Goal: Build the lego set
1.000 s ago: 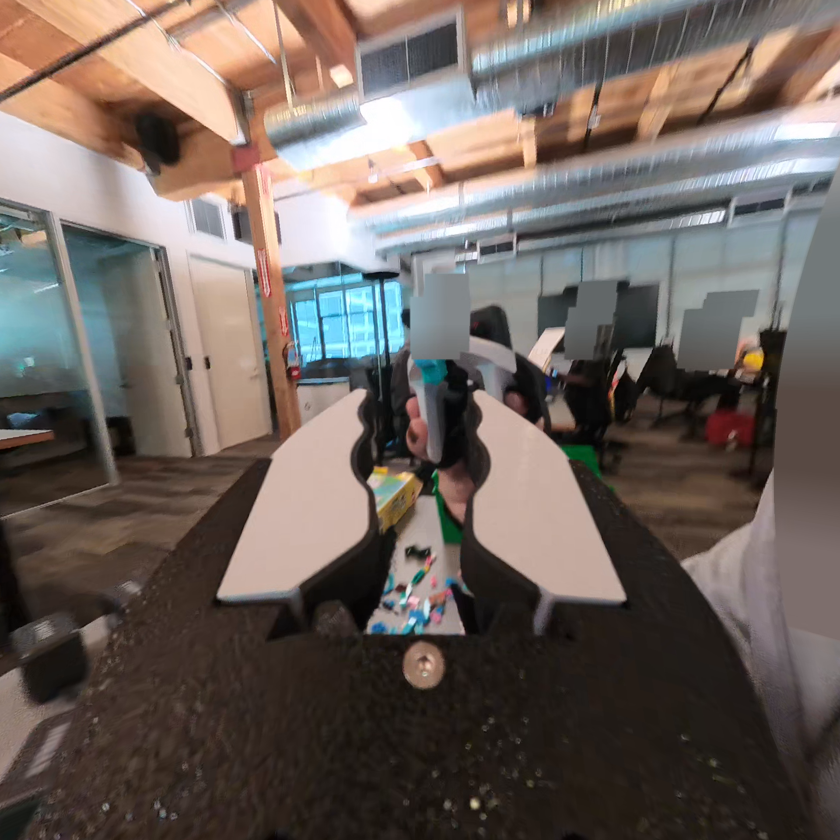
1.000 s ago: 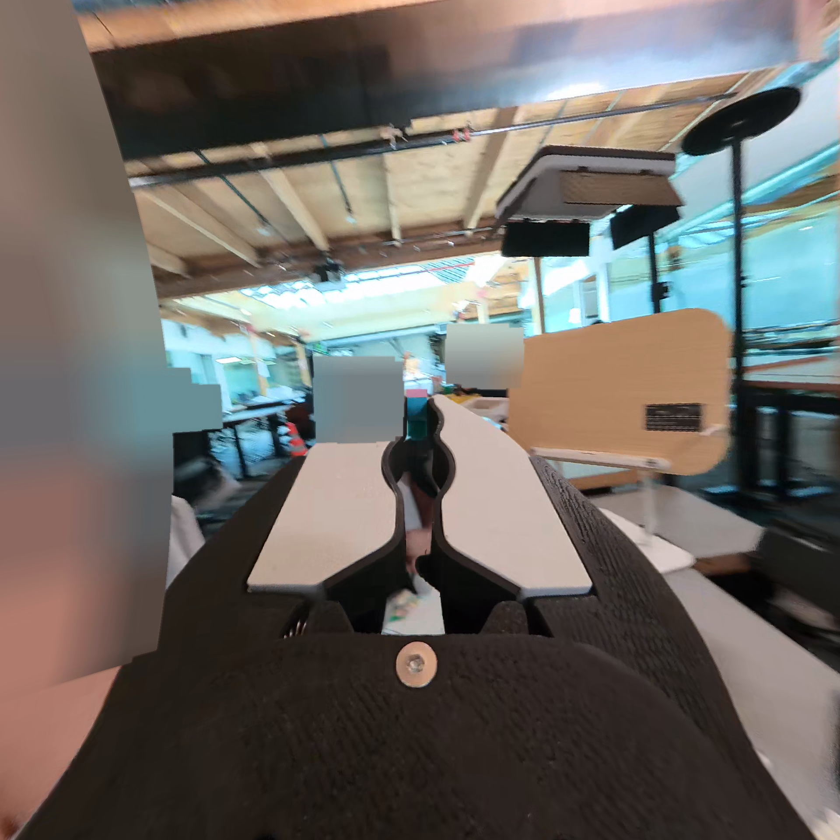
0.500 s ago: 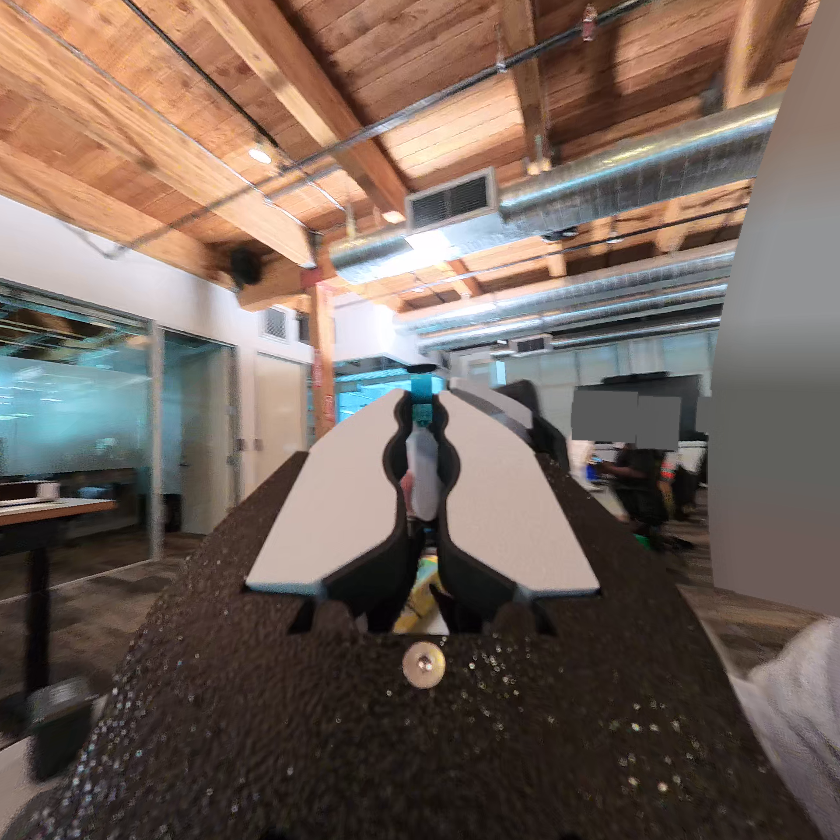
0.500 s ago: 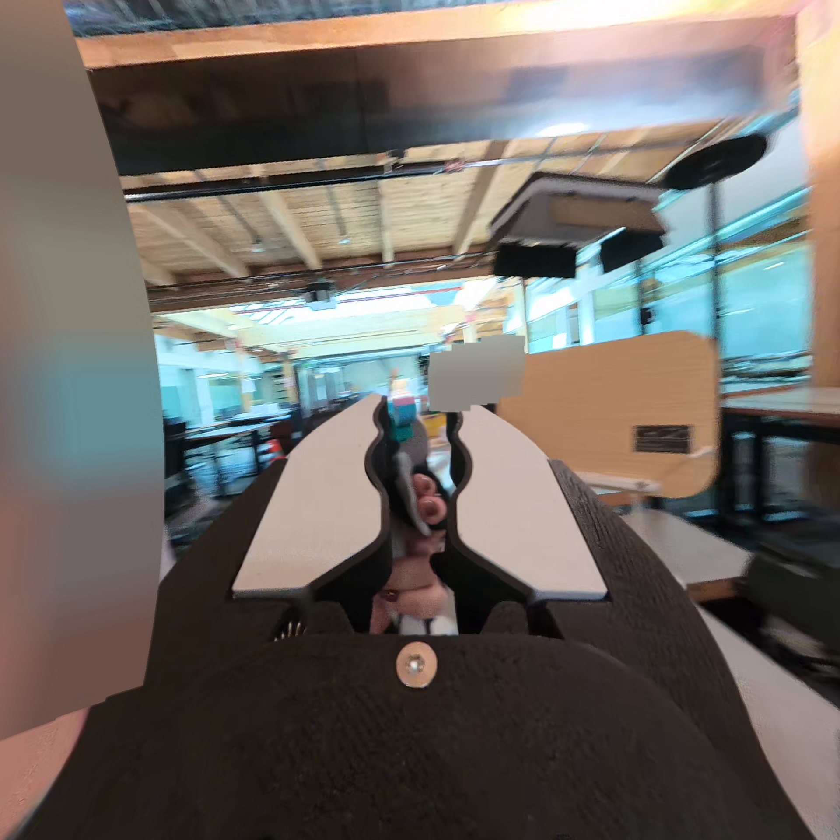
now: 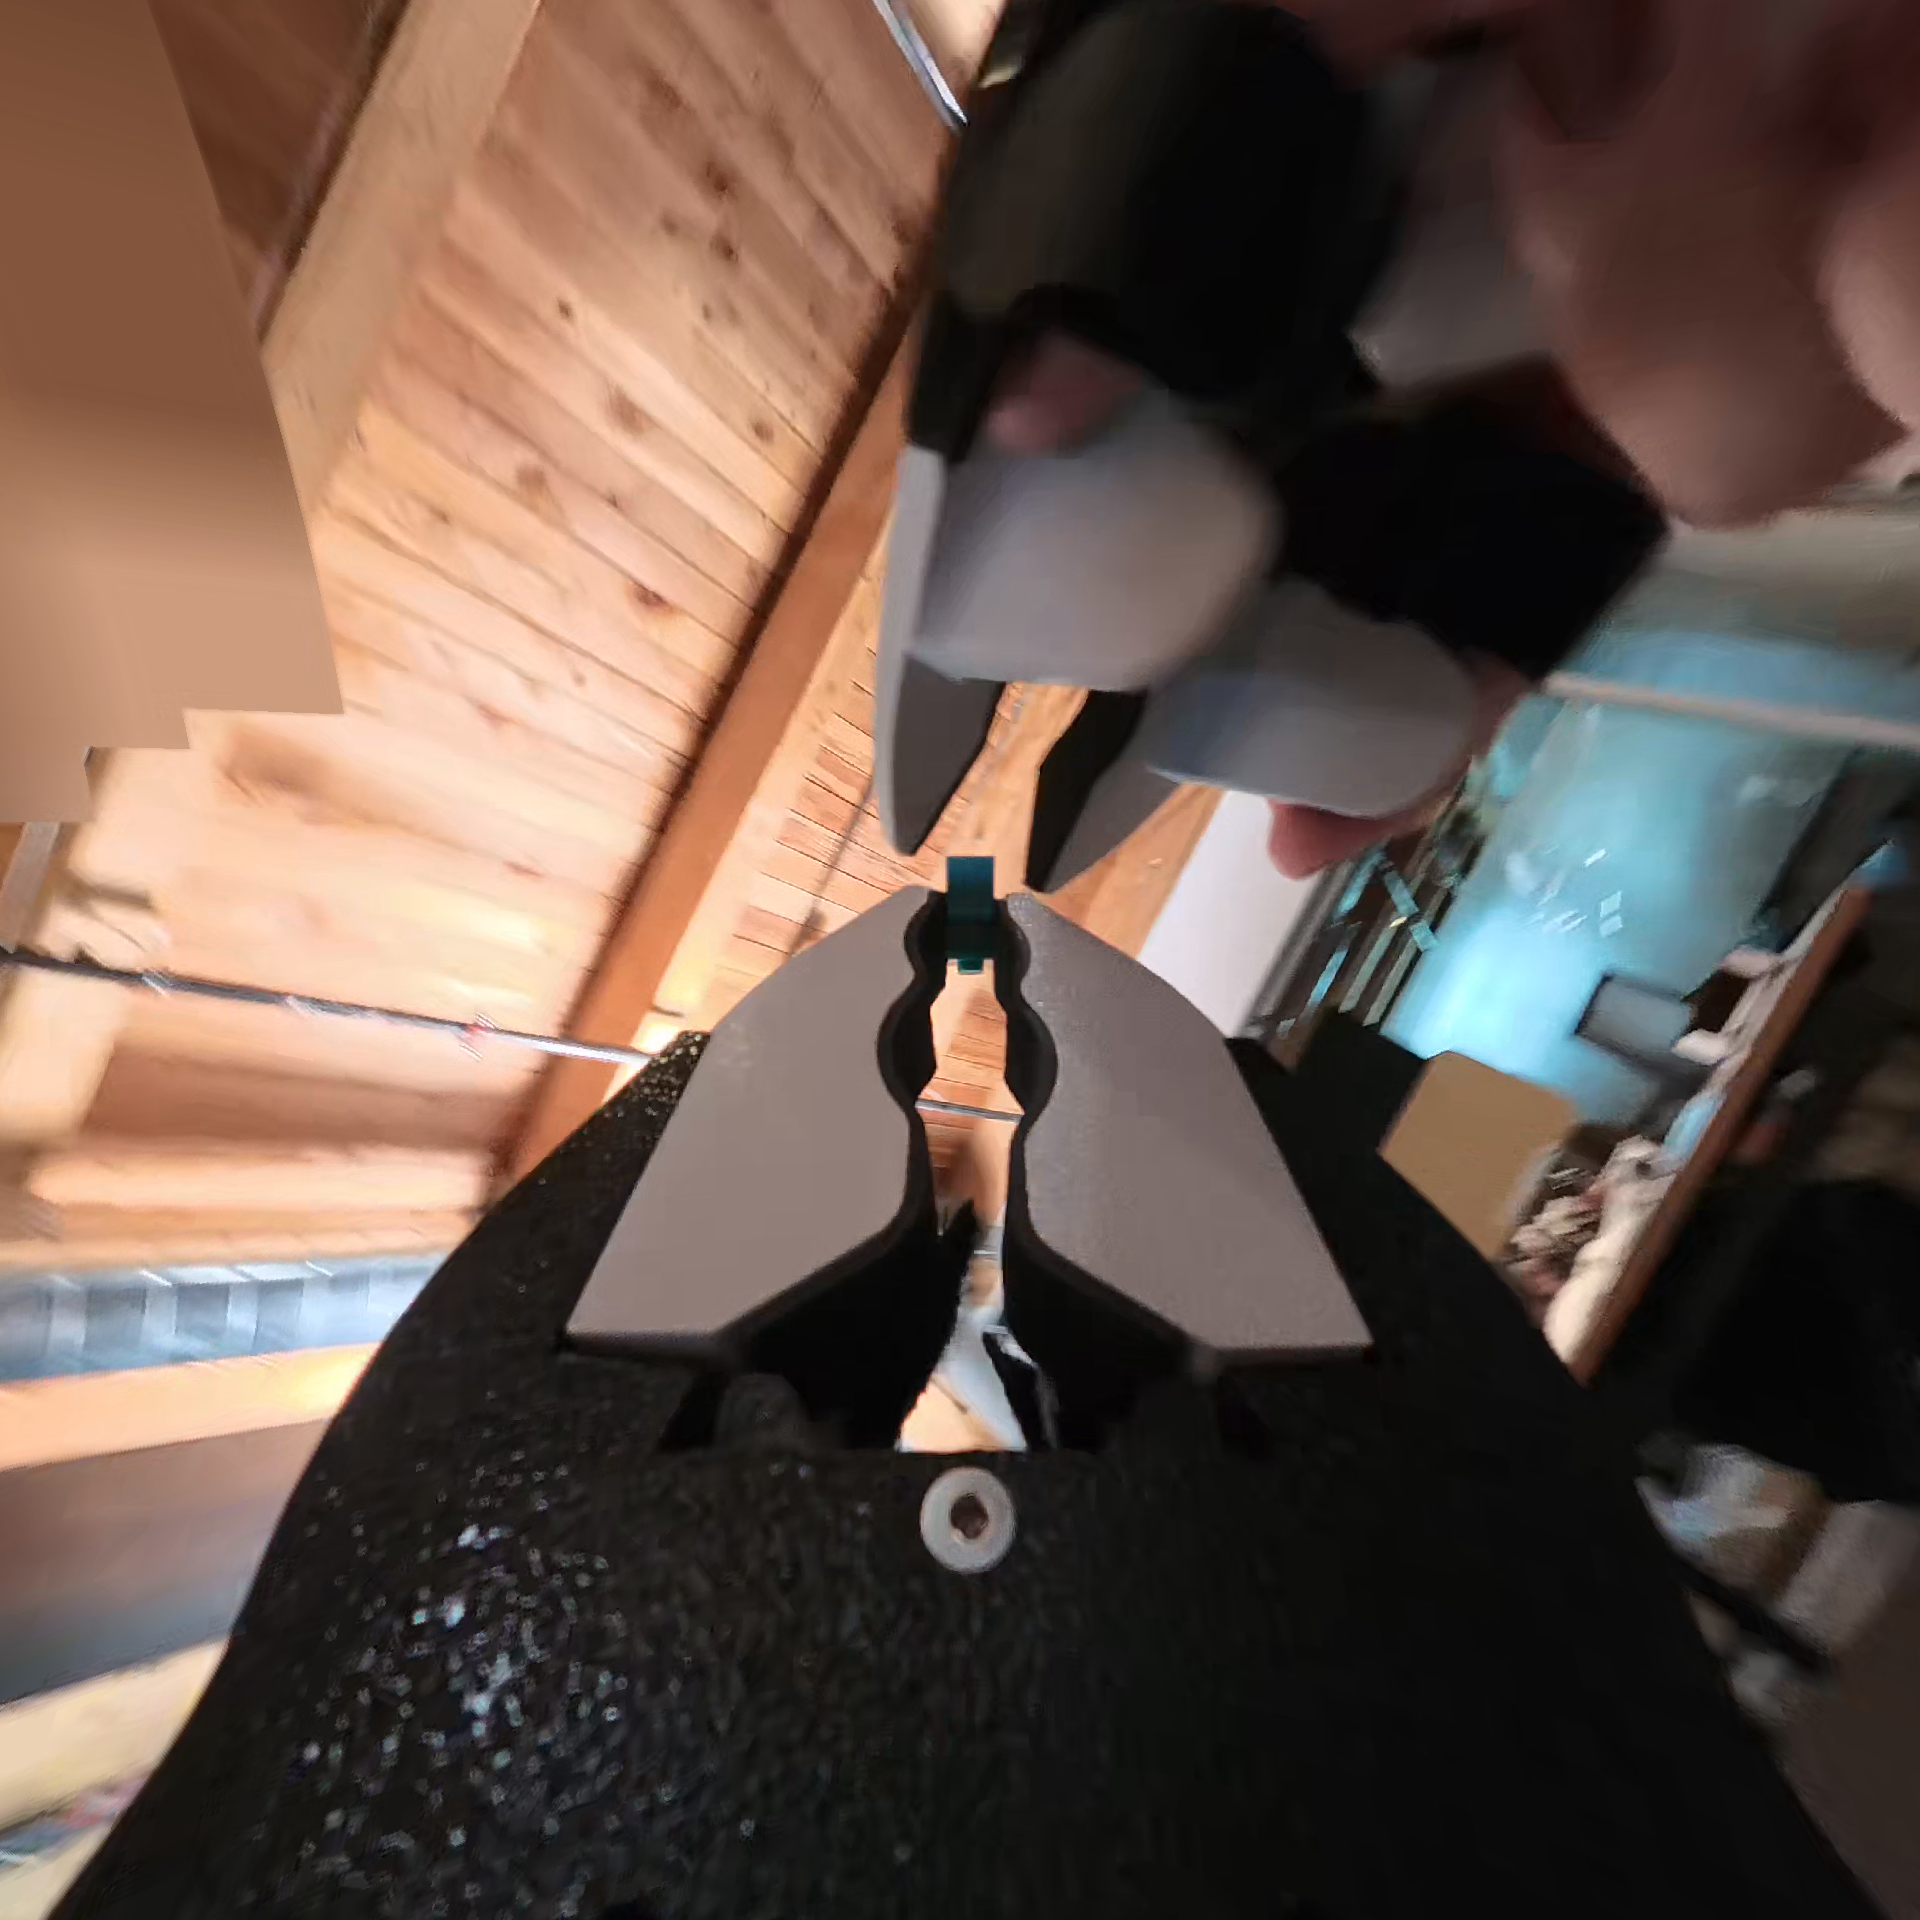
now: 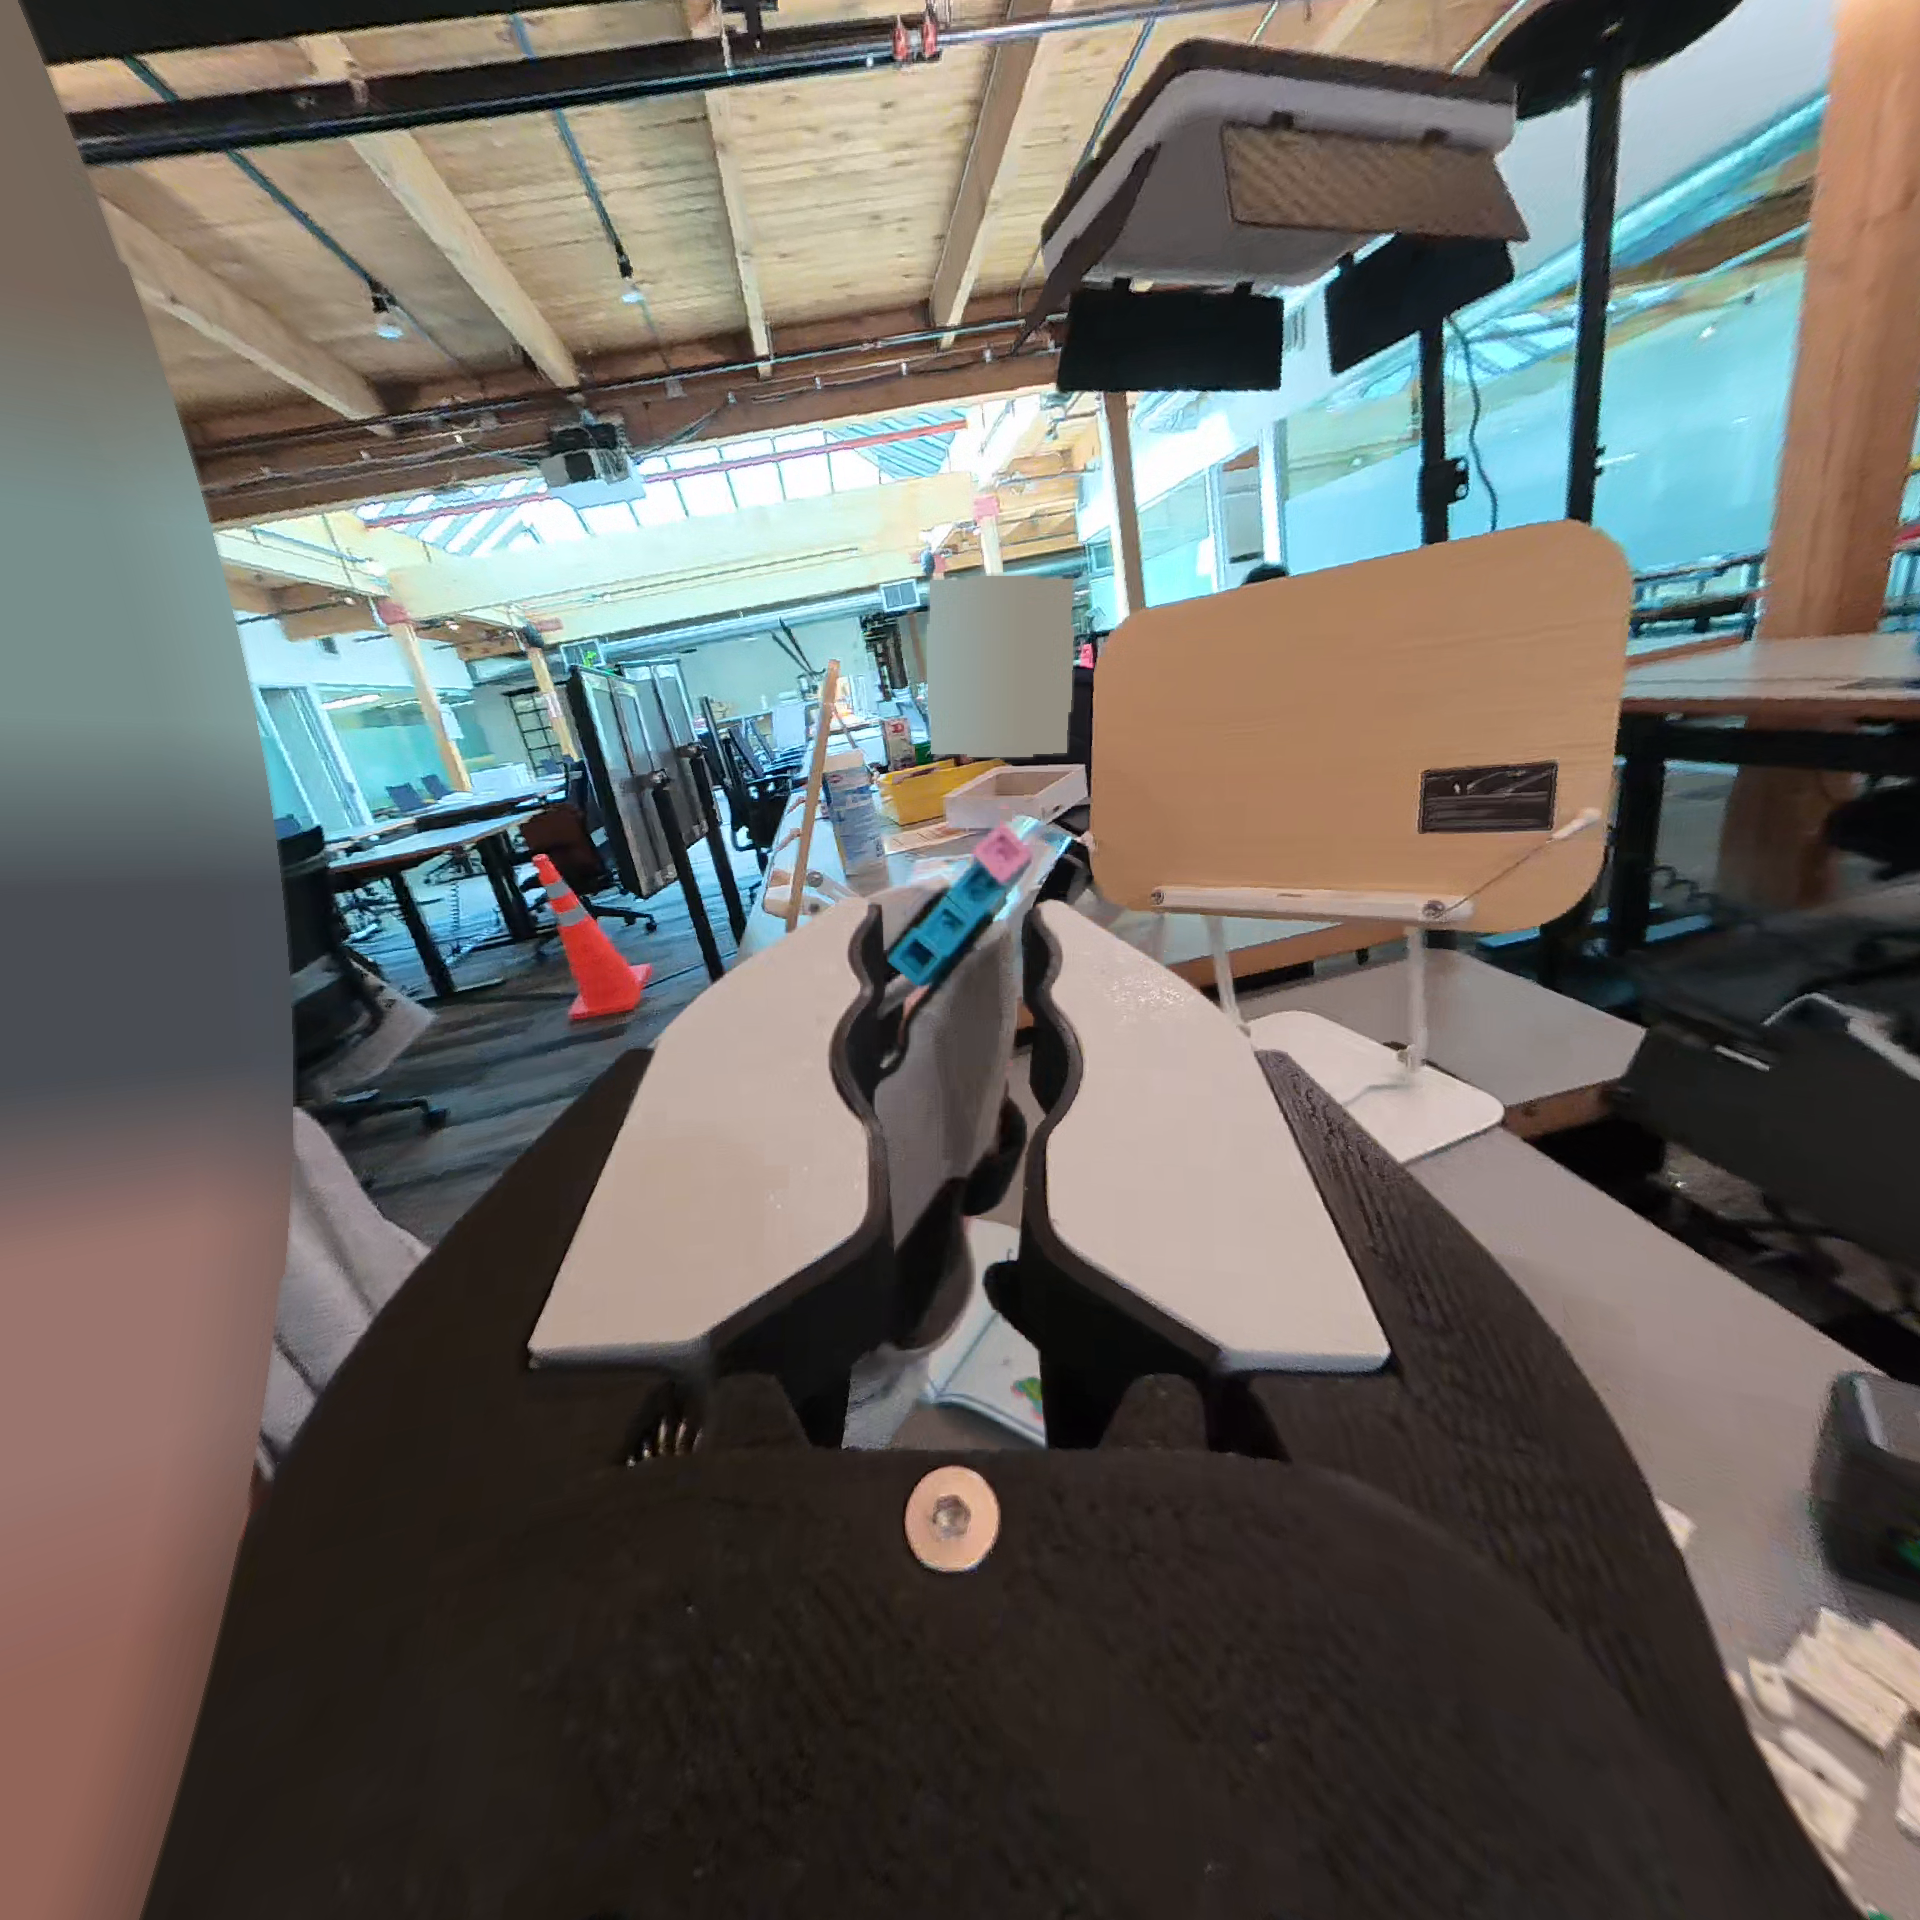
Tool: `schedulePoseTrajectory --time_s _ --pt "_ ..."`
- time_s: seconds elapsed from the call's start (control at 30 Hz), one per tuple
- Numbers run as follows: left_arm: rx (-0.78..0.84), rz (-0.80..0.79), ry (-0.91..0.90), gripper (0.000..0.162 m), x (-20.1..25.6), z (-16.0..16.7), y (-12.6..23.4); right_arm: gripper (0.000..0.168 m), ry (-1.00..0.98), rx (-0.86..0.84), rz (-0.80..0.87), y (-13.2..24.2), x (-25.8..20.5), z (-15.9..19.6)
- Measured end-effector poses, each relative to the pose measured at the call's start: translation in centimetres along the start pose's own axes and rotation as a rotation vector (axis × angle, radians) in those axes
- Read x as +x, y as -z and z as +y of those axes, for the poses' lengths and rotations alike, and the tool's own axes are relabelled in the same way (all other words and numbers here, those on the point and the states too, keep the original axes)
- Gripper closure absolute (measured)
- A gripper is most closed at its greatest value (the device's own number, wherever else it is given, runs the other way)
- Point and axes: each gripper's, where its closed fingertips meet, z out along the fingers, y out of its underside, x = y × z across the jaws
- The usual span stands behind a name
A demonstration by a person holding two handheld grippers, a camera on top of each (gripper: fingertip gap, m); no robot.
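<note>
Left wrist view: the left gripper (image 5: 971,909) is pinching a teal lego piece (image 5: 970,914) between its fingertips, tilted toward the wooden ceiling (image 5: 540,499); the right gripper (image 5: 977,852) is hovering just beyond, fingers apart. Right wrist view: the right gripper (image 6: 951,914), parted, is flanking the blue-and-pink piece (image 6: 951,920); contact cannot be told.

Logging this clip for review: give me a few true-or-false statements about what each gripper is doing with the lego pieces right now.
1. The left gripper pinches a teal lego piece at its fingertips. True.
2. The right gripper is clamped on that piece. False: its jaws stand apart, empty.
3. A pink brick tops the blue stack in the right wrist view. True.
4. The left wrist view looks down at the table. False: it shows the wooden ceiling.
</note>
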Motion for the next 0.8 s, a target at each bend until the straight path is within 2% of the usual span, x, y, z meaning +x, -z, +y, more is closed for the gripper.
schedulePoseTrajectory --time_s 0.2,0.47,0.53,0.63,0.73,0.8 --pt "0.037 -0.009 -0.304 0.155 1.7 -0.3 0.5 0.154 -0.114 -0.009 -0.002 0.5 1.6 0.4" --pt "0.075 0.009 -0.379 0.155 2.8 -1.0 0.8 0.153 -0.148 -0.084 -0.022 0.7 2.3 1.5" --pt "0.081 0.010 -0.358 0.154 2.8 -1.2 0.9 0.160 -0.126 -0.088 -0.018 0.8 2.4 1.5" --pt "0.097 0.131 -0.161 0.151 3.8 -1.2 0.9 0.161 -0.056 -0.097 0.014 1.1 2.9 1.5" --pt "0.158 0.401 0.200 0.149 5.3 -2.2 1.5 0.162 0.053 -0.100 0.058 2.0 3.7 1.1" --pt "0.150 0.603 0.516 0.141 5.9 -2.7 1.8 0.161 0.103 -0.110 0.032 2.6 3.5 1.0"
